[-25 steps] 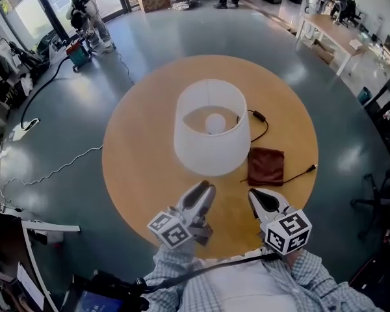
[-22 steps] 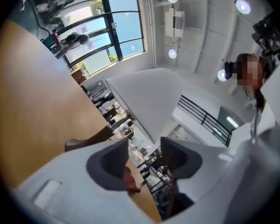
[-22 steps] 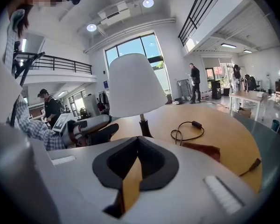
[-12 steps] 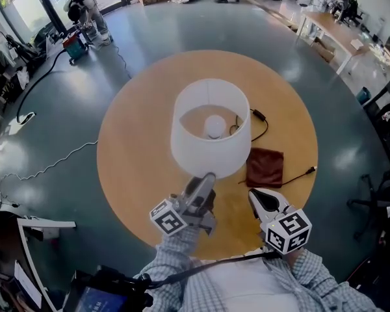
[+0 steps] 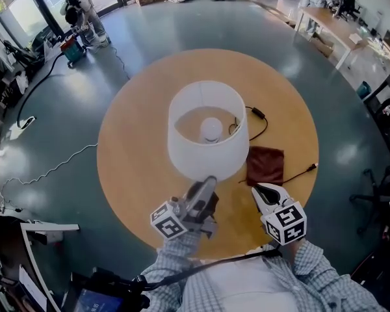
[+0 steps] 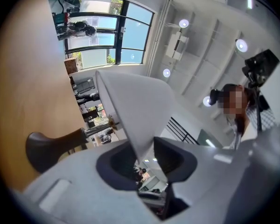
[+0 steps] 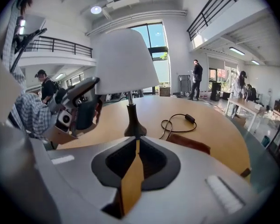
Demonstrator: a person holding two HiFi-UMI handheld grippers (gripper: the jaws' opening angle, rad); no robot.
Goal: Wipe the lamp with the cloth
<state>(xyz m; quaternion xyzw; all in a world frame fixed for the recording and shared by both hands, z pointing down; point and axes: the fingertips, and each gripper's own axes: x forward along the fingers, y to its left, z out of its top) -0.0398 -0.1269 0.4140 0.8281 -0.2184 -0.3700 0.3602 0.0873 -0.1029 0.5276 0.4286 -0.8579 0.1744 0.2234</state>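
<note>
A table lamp stands mid-table, its white shade (image 5: 207, 149) over a dark base (image 7: 134, 125). My left gripper (image 5: 207, 182) reaches up to the near lower rim of the shade (image 6: 135, 106). Its jaws are closing, and the rim fills the gap between the pads at the tips. The dark red cloth (image 5: 265, 166) lies flat on the table, right of the lamp. My right gripper (image 5: 260, 192) hovers just in front of the cloth (image 7: 189, 143) and holds nothing. Its jaws are starting to open and show only a thin slit.
The round wooden table (image 5: 136, 142) also carries a black power cable (image 5: 257, 119) with a switch, which runs behind the lamp and past the cloth. Desks, chairs and people stand on the grey floor around it. My own torso is at the table's near edge.
My left gripper has risen from low over the table up to the shade's near rim. The right gripper has sunk a little towards the table.
</note>
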